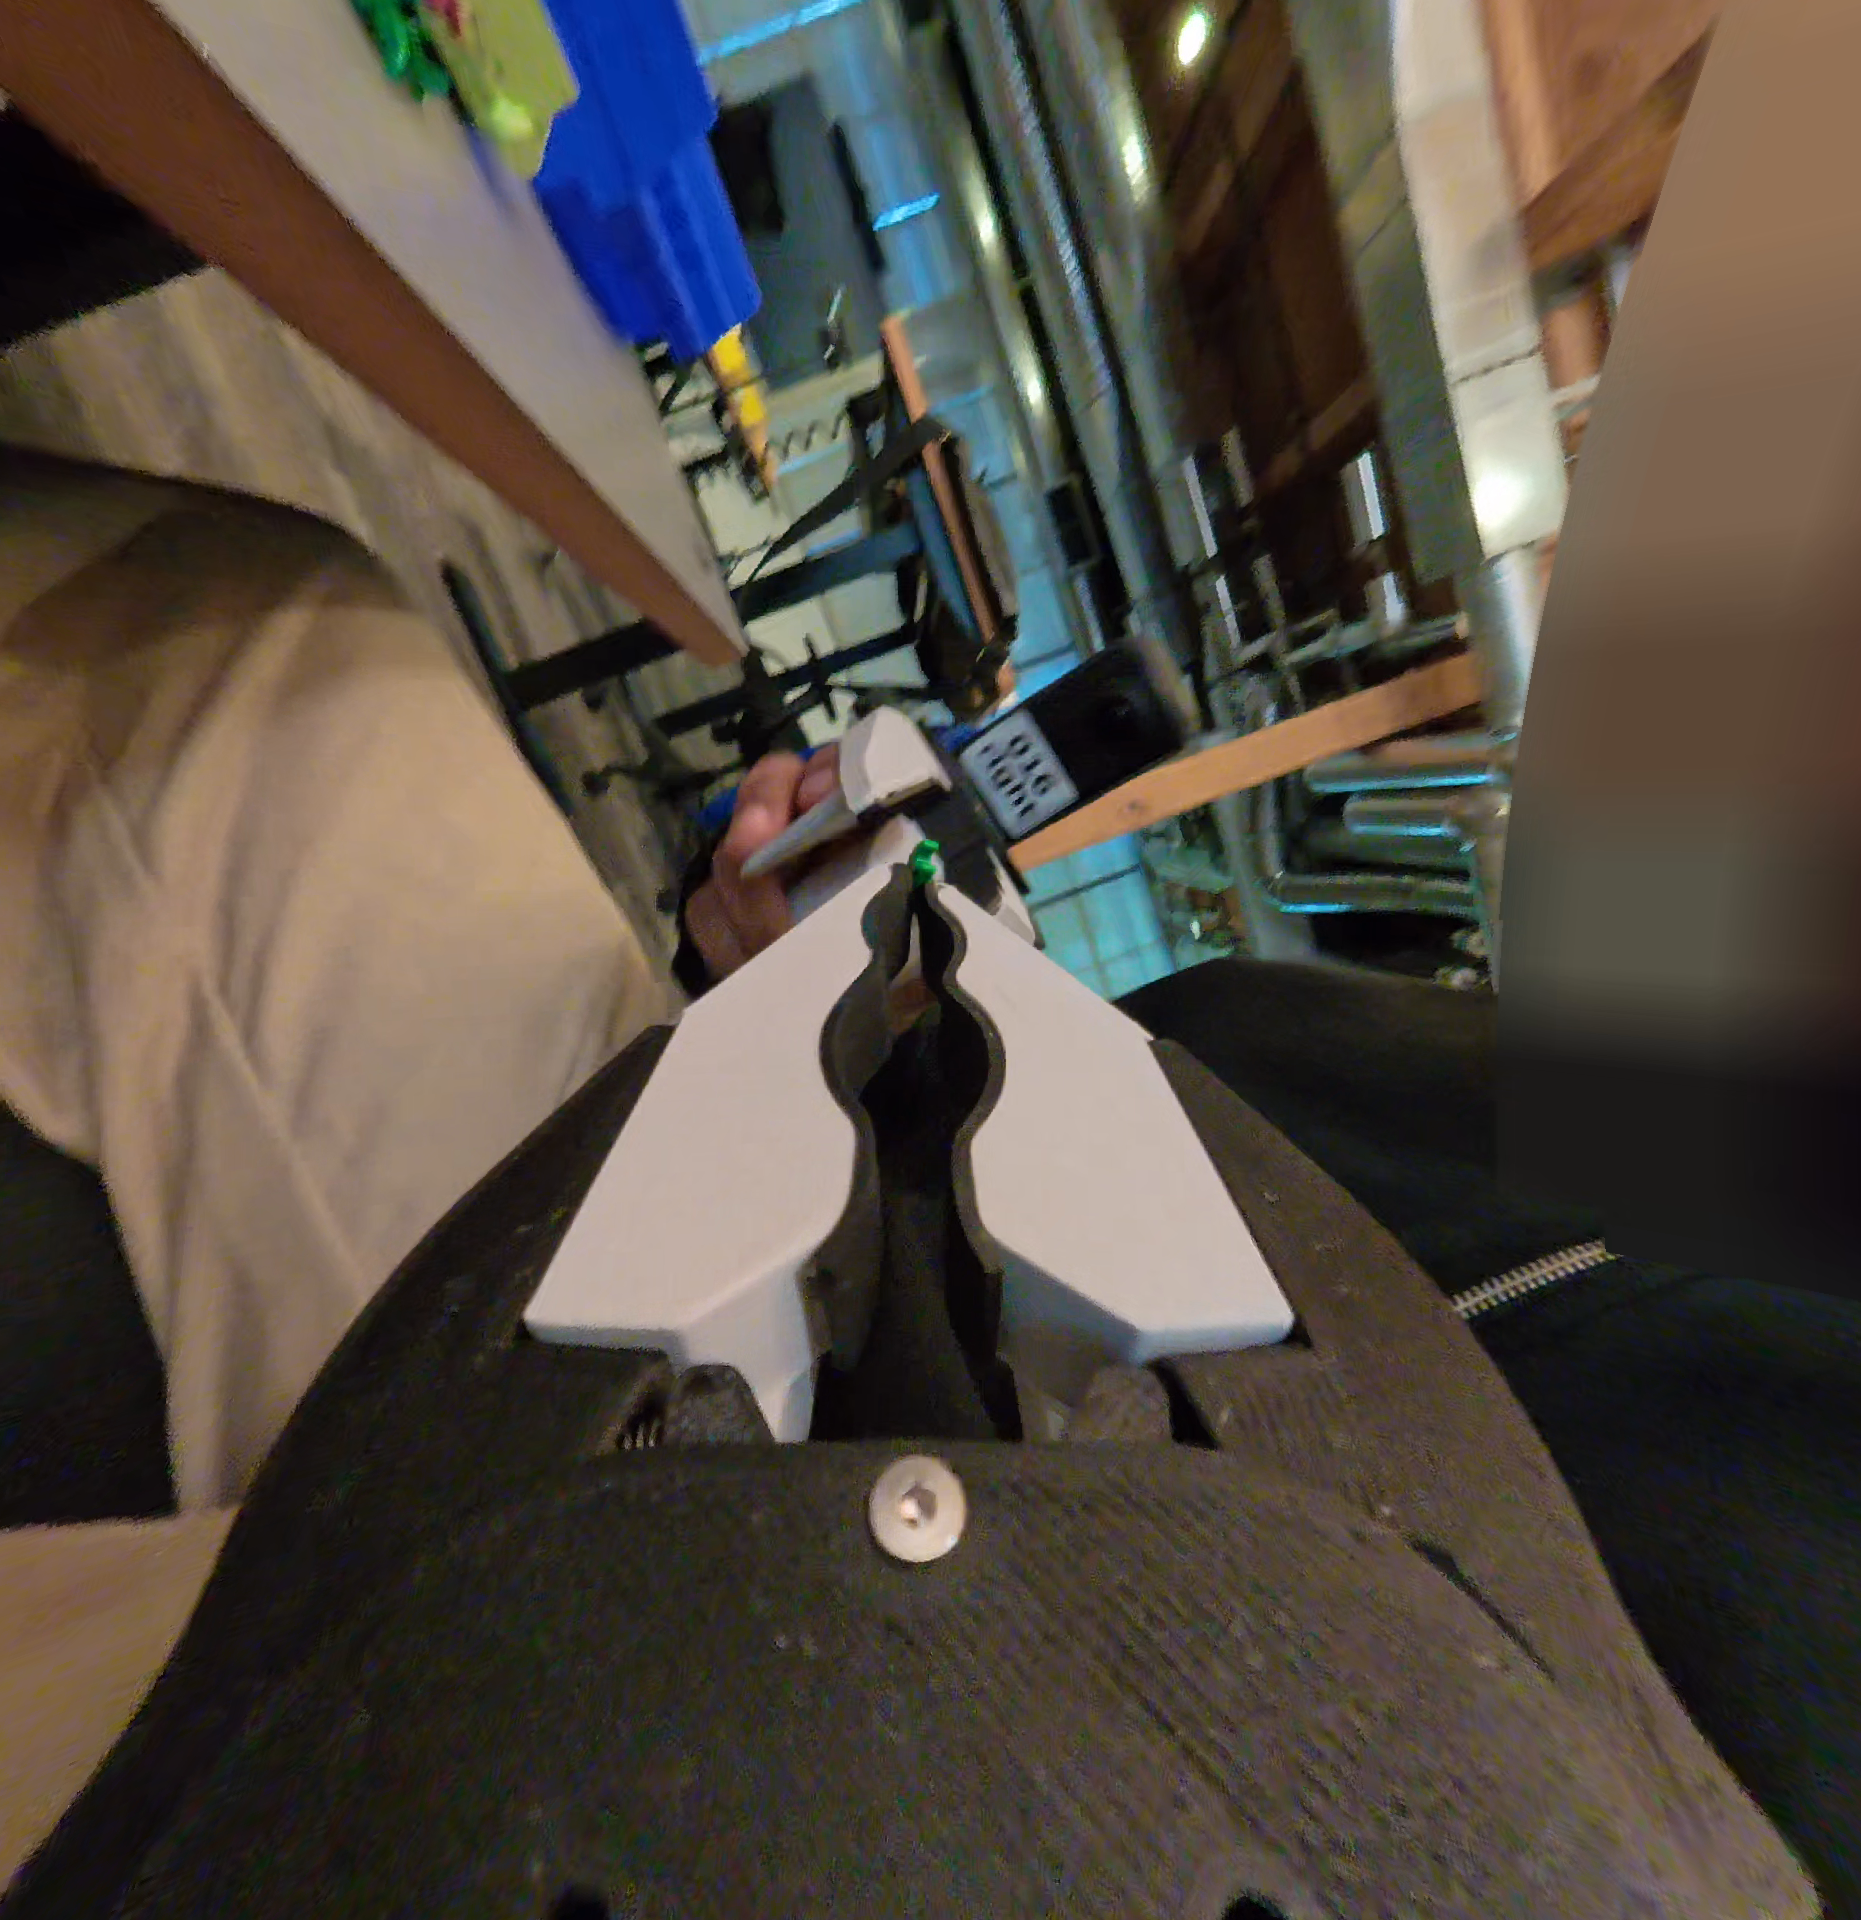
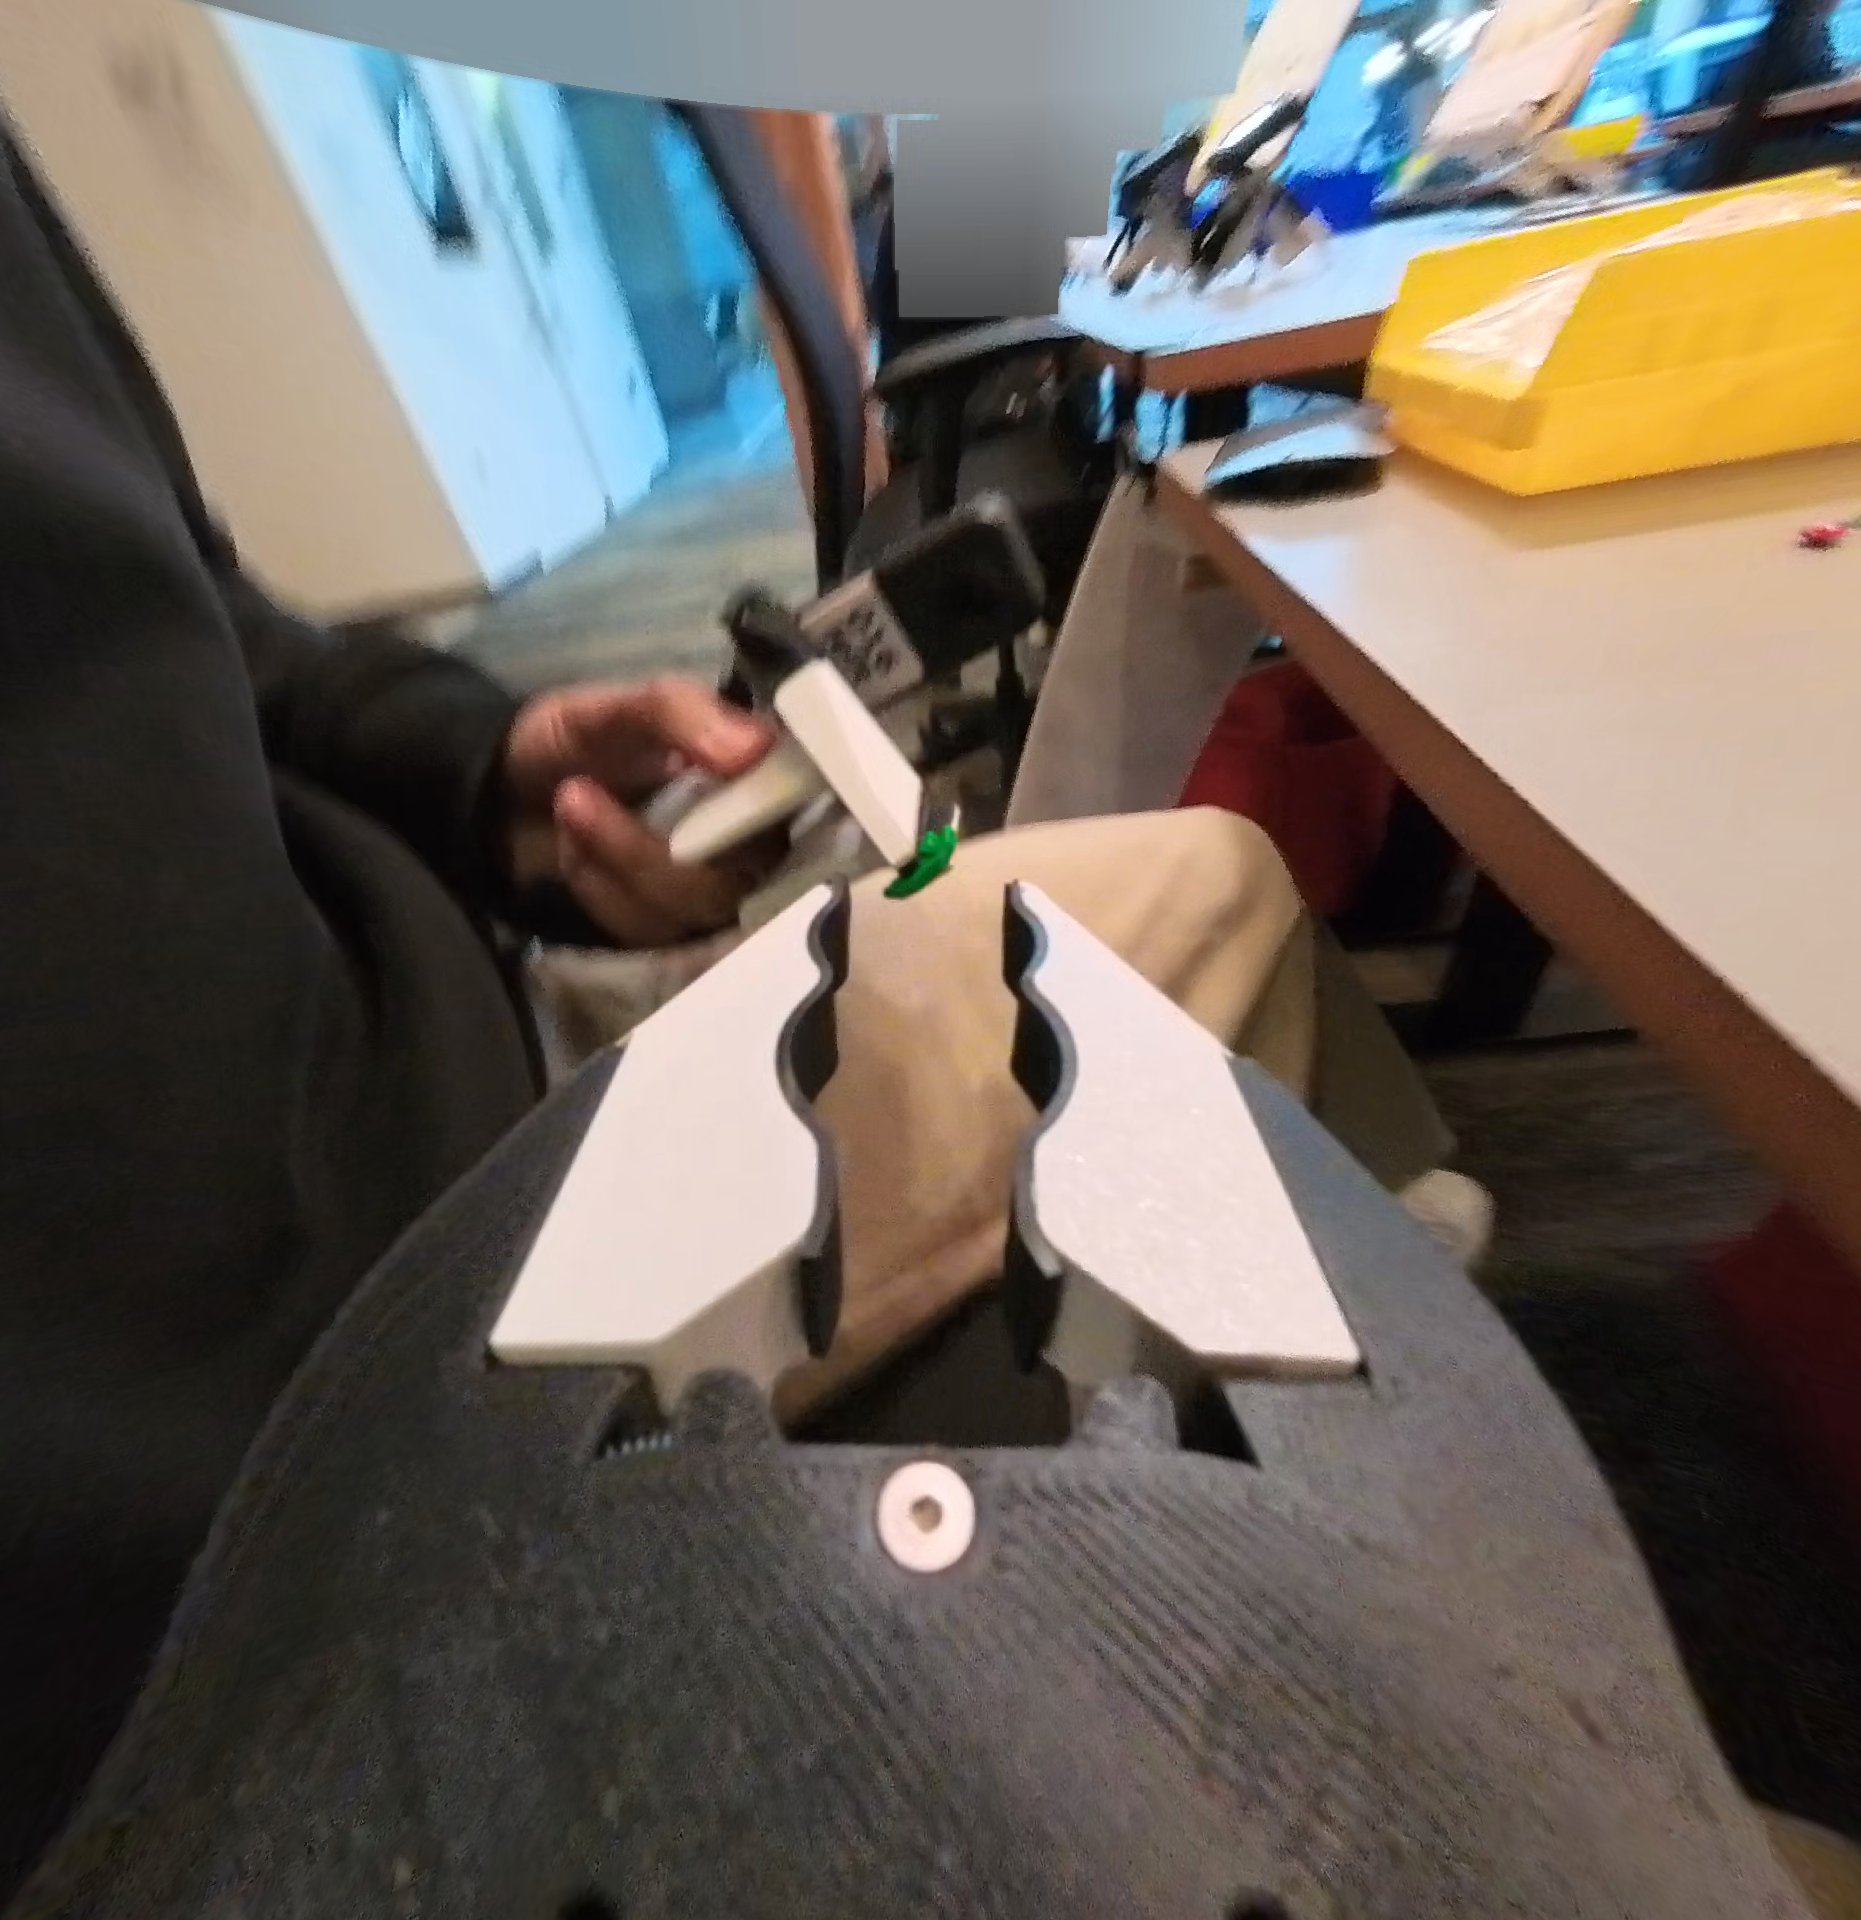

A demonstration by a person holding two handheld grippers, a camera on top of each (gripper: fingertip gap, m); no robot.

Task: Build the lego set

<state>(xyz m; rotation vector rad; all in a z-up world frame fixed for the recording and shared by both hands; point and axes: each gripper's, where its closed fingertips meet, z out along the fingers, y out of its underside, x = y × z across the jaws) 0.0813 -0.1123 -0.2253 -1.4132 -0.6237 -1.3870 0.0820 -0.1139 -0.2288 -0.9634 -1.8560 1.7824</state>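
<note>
My left gripper (image 1: 910,891) is shut on a small green lego piece (image 1: 923,857) that sticks out past its tips. It is held in the air over the person's lap, off the table. The right wrist view shows this gripper (image 2: 902,850) farther off, held by a hand, its tips pinching the green piece (image 2: 921,871). My right gripper (image 2: 926,906) is open and empty, and the green piece sits just beyond its tips, not between its pads. The right gripper's white finger (image 1: 884,764) shows beyond the left tips in the left wrist view.
A pale table (image 2: 1528,644) with a wooden edge stands at the right, bearing a yellow box (image 2: 1653,353) and small loose pieces (image 2: 1830,532). In the left wrist view the table (image 1: 469,312) carries a blue bin (image 1: 645,187) and green pieces (image 1: 469,62). Beige trousers (image 2: 1113,935) lie below. Only a small space, under 4 cm, lies between the two pairs of fingers.
</note>
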